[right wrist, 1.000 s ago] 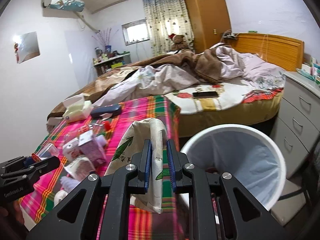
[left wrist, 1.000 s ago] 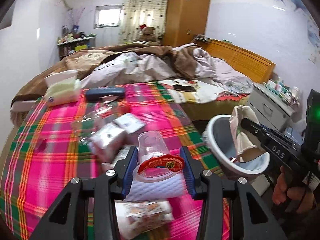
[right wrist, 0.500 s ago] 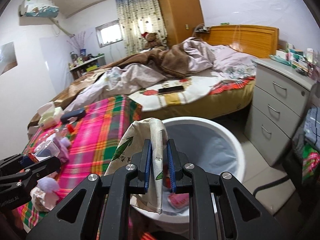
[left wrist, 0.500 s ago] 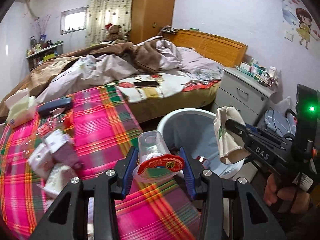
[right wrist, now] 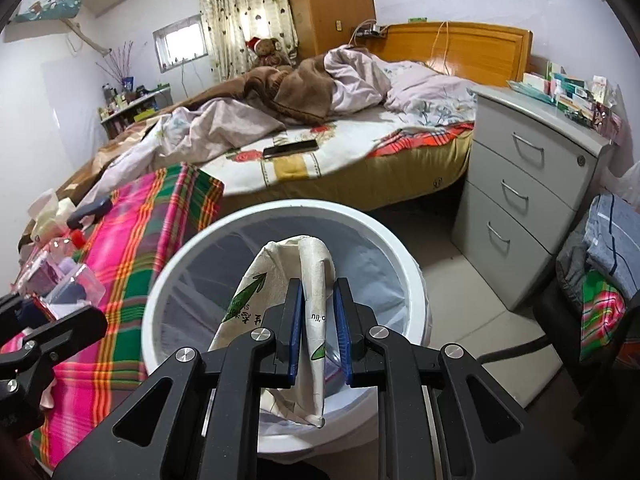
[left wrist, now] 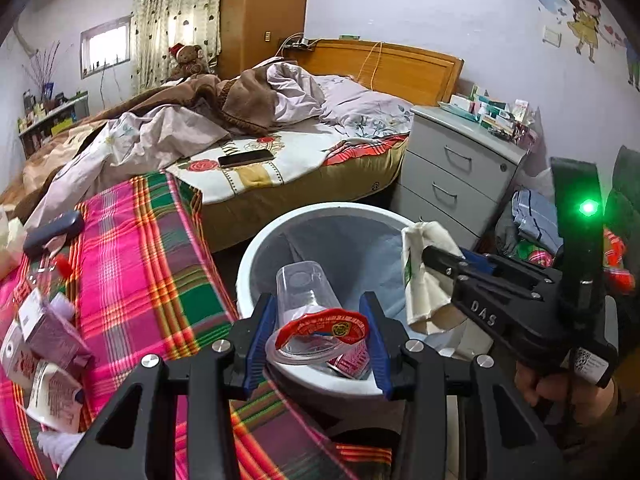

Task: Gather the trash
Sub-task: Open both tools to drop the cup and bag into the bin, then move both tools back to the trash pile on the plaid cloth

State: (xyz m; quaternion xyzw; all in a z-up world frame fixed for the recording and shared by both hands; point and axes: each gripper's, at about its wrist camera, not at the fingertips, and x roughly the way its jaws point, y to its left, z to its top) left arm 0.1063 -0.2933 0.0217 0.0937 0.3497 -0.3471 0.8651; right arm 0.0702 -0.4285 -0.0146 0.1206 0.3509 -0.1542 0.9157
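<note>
Over bin, cup base pointing away

You've got a table under a pink, green and orange plaid cloth; on its far end a dark blue oblong case, nearer you a purple and white carton and a white printed packet, touching each other. Just beside the table edge, a white round plastic bin with a pale liner stands on the tiled floor. Behind it, the bed carries rumpled bedding and a black phone.
</note>
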